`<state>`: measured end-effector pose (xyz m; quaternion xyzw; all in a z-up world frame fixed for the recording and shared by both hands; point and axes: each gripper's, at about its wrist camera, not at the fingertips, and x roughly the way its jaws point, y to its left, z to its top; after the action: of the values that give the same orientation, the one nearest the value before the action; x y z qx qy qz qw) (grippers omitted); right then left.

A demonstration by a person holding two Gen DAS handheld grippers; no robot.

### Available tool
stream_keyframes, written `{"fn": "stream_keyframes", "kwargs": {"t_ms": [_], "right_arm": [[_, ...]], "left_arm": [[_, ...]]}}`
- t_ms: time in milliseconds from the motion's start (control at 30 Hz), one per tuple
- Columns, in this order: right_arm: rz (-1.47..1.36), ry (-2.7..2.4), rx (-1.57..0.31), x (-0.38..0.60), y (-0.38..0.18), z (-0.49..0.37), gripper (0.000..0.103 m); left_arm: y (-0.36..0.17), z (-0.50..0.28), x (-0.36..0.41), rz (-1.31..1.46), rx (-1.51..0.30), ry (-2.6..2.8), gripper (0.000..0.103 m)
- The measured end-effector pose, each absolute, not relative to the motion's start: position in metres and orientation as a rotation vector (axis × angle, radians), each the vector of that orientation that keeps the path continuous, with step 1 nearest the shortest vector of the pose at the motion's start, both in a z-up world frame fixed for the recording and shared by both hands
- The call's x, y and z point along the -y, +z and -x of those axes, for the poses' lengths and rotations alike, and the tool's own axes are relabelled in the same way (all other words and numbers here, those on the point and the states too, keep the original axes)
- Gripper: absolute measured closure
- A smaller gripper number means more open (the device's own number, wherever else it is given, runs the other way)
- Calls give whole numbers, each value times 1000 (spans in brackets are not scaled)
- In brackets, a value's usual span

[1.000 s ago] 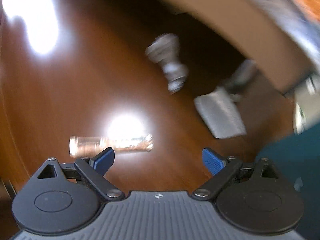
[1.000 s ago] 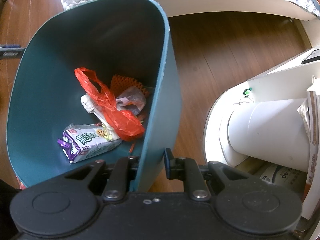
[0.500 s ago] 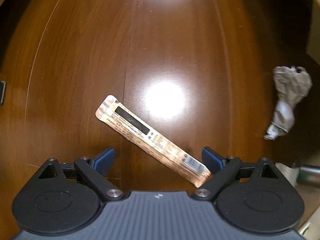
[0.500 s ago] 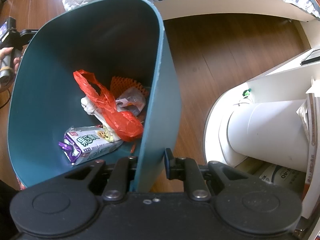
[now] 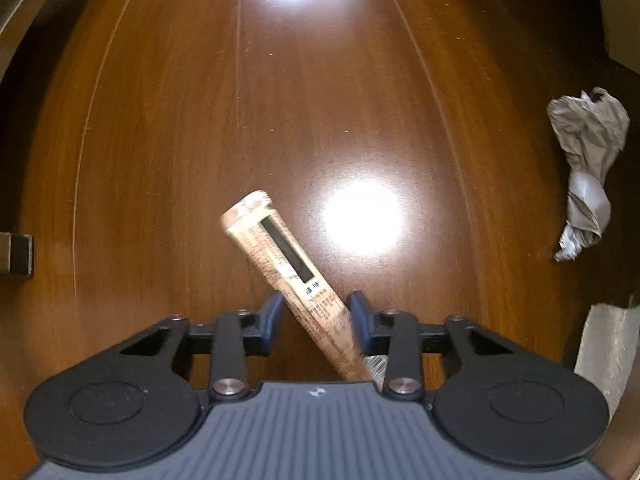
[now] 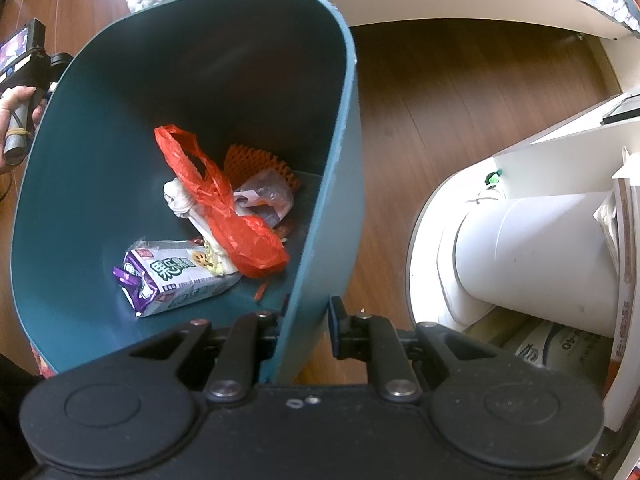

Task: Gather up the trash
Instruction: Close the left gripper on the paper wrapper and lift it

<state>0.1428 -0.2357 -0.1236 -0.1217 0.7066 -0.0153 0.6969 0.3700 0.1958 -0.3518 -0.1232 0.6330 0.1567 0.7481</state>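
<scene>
Closing in since a moment ago, the left gripper [image 5: 316,312] is bringing its jaws onto the stick wrapper [image 5: 294,276], whose far end is lifting off the wooden floor [image 5: 168,128]. Beside it, the right gripper [image 6: 306,320] is clamping the rim of the teal bin [image 6: 344,128], already holding an orange bag [image 6: 236,216] and snack packet [image 6: 176,276]. Still waiting: crumpled grey paper [image 5: 588,168]. Tan, printed and long, the wrapper is looking stiff.
</scene>
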Motion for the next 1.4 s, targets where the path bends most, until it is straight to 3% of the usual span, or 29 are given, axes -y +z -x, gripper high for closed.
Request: {"fn": "stream_keyframes", "kwargs": {"t_ms": [167,233,300,600,767,867,900,933,1200,1233,1367,1400], "right_arm": [[293,-24,-1568,233,-124,-142,88],[295,-23,-1564,232,-123,-142,88],[297,-21,-1561,232,-123,-143,88],[301,-16,-1557,231,-122,-144,88],[298,-17,-1556,231,-121,-144,88],[295,-18,-1554,231,-122,-144,88],[295,-18,-1554,231,-122,-144,88],[293,-19,-1553,231,-122,-144,88],[294,-19,-1549,230,-121,-144,88],[294,-19,-1549,230,-121,-144,88],[293,-20,-1549,231,-121,-144,88],[293,-19,-1549,231,-121,-144,88]], "left_arm": [[-346,-357,-208,303,-1368,272,80],[-342,-354,-209,298,-1353,246,94],[-335,-348,-210,297,-1348,221,97],[-327,-343,-211,257,-1364,132,98],[-338,-338,-203,201,-1387,83,92],[-345,-341,-198,201,-1400,75,62],[-346,-341,-197,211,-1392,74,43],[-346,-341,-196,212,-1378,79,36],[-366,-350,-185,128,-1382,146,38],[-368,-350,-185,139,-1388,144,44],[-369,-351,-183,131,-1379,159,49],[-369,-351,-182,116,-1370,163,62]]}}
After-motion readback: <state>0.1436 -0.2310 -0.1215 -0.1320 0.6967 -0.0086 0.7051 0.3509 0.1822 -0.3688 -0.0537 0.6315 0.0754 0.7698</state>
